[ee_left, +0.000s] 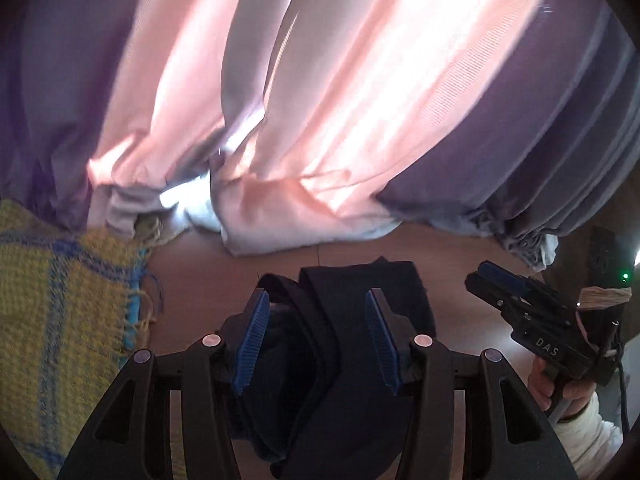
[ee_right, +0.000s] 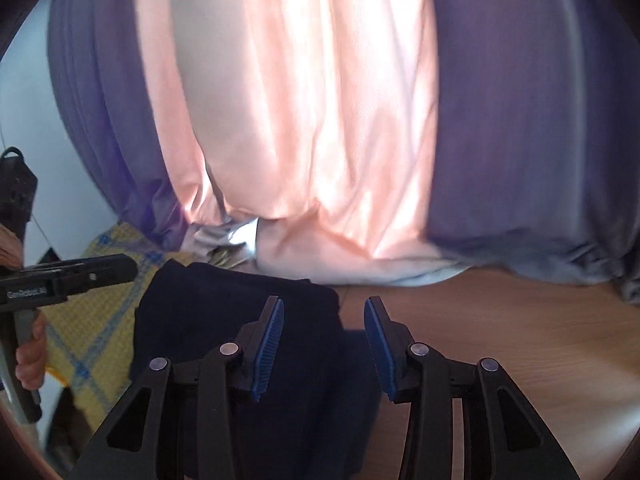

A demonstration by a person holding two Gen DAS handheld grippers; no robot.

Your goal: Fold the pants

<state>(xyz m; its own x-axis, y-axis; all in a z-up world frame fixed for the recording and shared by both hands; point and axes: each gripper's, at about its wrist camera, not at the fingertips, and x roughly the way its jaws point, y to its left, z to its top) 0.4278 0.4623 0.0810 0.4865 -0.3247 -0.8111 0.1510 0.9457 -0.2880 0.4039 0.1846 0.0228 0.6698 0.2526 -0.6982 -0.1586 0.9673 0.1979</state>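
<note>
The dark navy pants [ee_left: 344,344] lie folded into a thick bundle on the wooden table [ee_left: 224,280]. My left gripper [ee_left: 316,340] is open, its blue pads on either side of the bundle, right above it. In the right wrist view the pants [ee_right: 240,320] lie at lower left; my right gripper [ee_right: 324,344] is open over their right edge and the table [ee_right: 500,320]. The right gripper also shows in the left wrist view [ee_left: 496,276], with its jaws together as seen side-on. The left gripper shows at the left of the right wrist view [ee_right: 120,268].
A yellow woven cloth with blue stripes [ee_left: 60,320] lies left of the pants. Pink and purple curtains [ee_left: 320,100] hang behind the table's far edge and bunch onto it. A dark device with a green light [ee_left: 616,272] stands at far right.
</note>
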